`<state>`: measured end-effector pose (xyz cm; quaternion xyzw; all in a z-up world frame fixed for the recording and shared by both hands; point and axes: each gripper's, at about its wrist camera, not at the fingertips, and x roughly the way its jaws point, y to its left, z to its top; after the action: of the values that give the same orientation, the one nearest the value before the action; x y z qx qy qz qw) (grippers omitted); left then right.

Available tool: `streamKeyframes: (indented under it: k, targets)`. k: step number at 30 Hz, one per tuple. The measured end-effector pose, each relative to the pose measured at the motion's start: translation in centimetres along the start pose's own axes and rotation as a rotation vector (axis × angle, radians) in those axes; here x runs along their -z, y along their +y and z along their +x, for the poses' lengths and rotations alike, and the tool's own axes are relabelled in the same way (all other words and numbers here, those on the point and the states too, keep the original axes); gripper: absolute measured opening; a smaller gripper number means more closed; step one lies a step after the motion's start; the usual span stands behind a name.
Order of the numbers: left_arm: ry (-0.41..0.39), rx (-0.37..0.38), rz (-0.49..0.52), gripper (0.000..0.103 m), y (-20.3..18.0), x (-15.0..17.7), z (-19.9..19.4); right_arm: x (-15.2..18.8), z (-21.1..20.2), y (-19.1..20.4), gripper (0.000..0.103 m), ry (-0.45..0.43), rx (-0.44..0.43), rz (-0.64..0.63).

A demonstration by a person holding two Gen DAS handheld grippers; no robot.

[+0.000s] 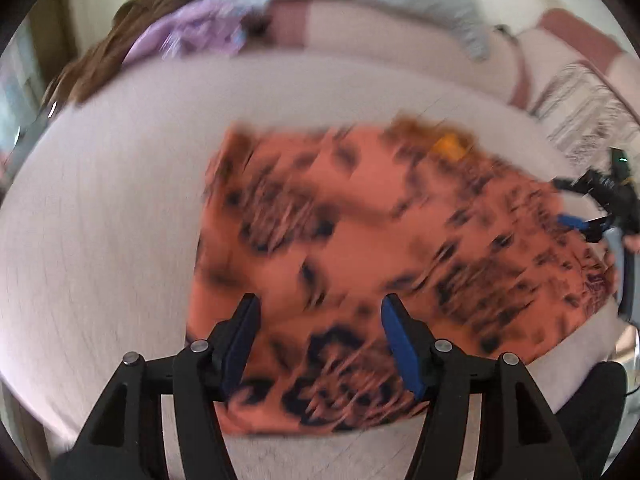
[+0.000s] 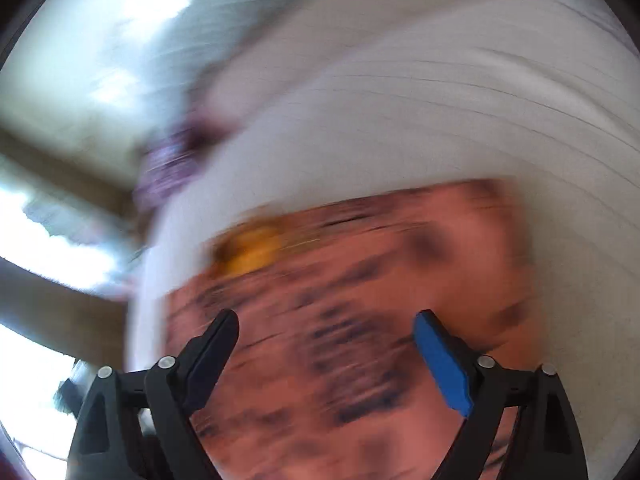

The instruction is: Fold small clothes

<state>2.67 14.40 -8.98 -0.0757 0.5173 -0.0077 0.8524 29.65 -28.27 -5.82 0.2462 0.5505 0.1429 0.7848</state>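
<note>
On the pale bed (image 1: 100, 220) lies the orange patterned garment (image 1: 360, 248), spread flat for folding; left hand-held gripper (image 1: 318, 308) and right hand-held gripper (image 2: 326, 322) both hang open above it, gripping nothing, seemingly between folds

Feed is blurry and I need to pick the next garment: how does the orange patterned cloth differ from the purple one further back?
The orange cloth lies spread flat on the pale surface; the purple cloth sits bunched in a heap. The orange one is right under the left hand-held gripper; the purple one lies at the far edge. The orange carries dark blotchy markings; the purple's pattern is too blurred to read. Neither is gripped.
</note>
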Motion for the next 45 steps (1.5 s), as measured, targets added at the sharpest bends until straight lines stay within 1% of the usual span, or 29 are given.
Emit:
streamKeyframes:
  k: [1,3,4,6,8,9,10,12,14,16,18,19,20,23,25,29,30,31,32,33,35,37,38,40,41,42,43,44,45]
  targets:
    - [0.004,0.019,-0.021,0.064,0.5,0.5,0.0,-0.5,0.1,-1.5,0.088,-0.032,0.041,0.058]
    - [-0.037,0.047,-0.050,0.064,1.6,1.1,-1.2,-0.8,-1.1,-2.8,0.090,-0.089,-0.003,0.141]
    - [-0.053,0.045,-0.057,0.064,2.0,1.1,-1.6,-0.7,-1.9,-2.5,0.090,-0.117,-0.001,0.141]
    - [-0.082,0.030,-0.073,0.064,3.3,0.9,-2.3,0.1,-3.8,-1.3,0.089,-0.173,0.033,0.069]
    - [-0.072,0.029,-0.106,0.064,4.5,1.1,-2.4,1.6,-5.5,-0.3,0.090,-0.210,0.057,0.025]
    - [-0.059,0.036,-0.127,0.064,5.1,1.2,-2.3,2.3,-6.5,0.0,0.090,-0.225,0.039,0.005]
    - [-0.053,0.049,-0.141,0.064,5.7,1.3,-2.2,3.4,-7.8,-0.3,0.090,-0.229,0.009,-0.008]
    - [-0.047,0.064,-0.169,0.064,6.1,2.4,-2.3,5.6,-8.7,0.2,0.090,-0.203,-0.040,-0.036]
    - [-0.040,0.085,-0.180,0.064,6.2,3.3,-2.7,7.9,-8.9,0.4,0.090,-0.161,-0.049,-0.067]
    - [-0.048,0.130,-0.193,0.064,6.5,4.0,-3.5,9.6,-9.4,-0.2,0.089,-0.150,-0.056,-0.057]
    - [-0.045,0.176,-0.213,0.064,6.8,3.9,-3.6,11.5,-10.0,-1.1,0.090,-0.142,-0.065,-0.043]
    - [-0.041,0.185,-0.218,0.064,6.7,3.6,-3.4,12.5,-10.4,-1.8,0.090,-0.141,-0.059,-0.036]
    - [-0.034,0.177,-0.225,0.064,6.9,3.5,-3.2,13.2,-10.4,-2.3,0.090,-0.136,-0.050,-0.031]
    - [-0.007,0.202,-0.235,0.063,7.3,3.5,-3.0,13.8,-10.0,-3.1,0.090,-0.128,-0.052,0.004]
    - [0.006,0.182,-0.229,0.063,7.5,3.3,-2.5,13.9,-10.0,-3.5,0.090,-0.134,-0.061,0.012]
    - [0.006,0.191,-0.224,0.063,7.8,2.3,-1.9,13.8,-9.9,-2.9,0.090,-0.140,-0.071,-0.002]
    - [0.016,0.192,-0.218,0.059,7.8,2.1,-1.6,13.7,-9.7,-2.7,0.090,-0.139,-0.069,-0.004]
    - [0.032,0.192,-0.209,0.028,7.7,2.0,-1.3,13.8,-9.5,-2.5,0.090,-0.138,-0.072,-0.005]
    - [0.056,0.178,-0.199,0.006,7.4,1.9,-1.1,13.8,-9.3,-2.4,0.090,-0.138,-0.074,-0.006]
    - [0.054,0.168,-0.199,0.005,7.3,2.1,-1.3,13.8,-9.1,-2.3,0.090,-0.138,-0.071,-0.007]
    - [0.031,0.153,-0.212,0.005,7.4,2.9,-2.1,13.9,-9.1,-2.5,0.090,-0.137,-0.078,0.005]
    - [0.040,0.126,-0.240,0.006,8.0,4.3,-1.7,14.1,-9.2,-2.8,0.090,-0.135,-0.084,0.014]
    - [0.061,0.125,-0.269,0.006,8.6,5.3,-0.9,14.2,-9.3,-3.1,0.090,-0.134,-0.082,0.021]
    - [0.039,0.148,-0.284,0.008,8.9,5.6,-1.2,14.4,-9.4,-3.7,0.090,-0.134,-0.088,0.054]
    - [0.038,0.147,-0.275,0.009,8.7,5.4,-1.6,14.5,-9.6,-4.4,0.090,-0.136,-0.103,0.098]
    - [0.038,0.137,-0.266,0.012,8.5,5.2,-1.9,14.6,-9.8,-4.8,0.090,-0.137,-0.116,0.128]
    - [0.038,0.098,-0.249,0.023,8.1,4.9,-2.4,14.8,-10.1,-5.4,0.090,-0.145,-0.134,0.169]
    - [0.018,0.075,-0.224,0.028,7.7,4.5,-3.2,15.0,-10.4,-5.9,0.091,-0.156,-0.152,0.210]
    - [-0.006,0.065,-0.207,0.029,7.3,4.2,-3.8,15.4,-10.7,-6.5,0.091,-0.166,-0.164,0.258]
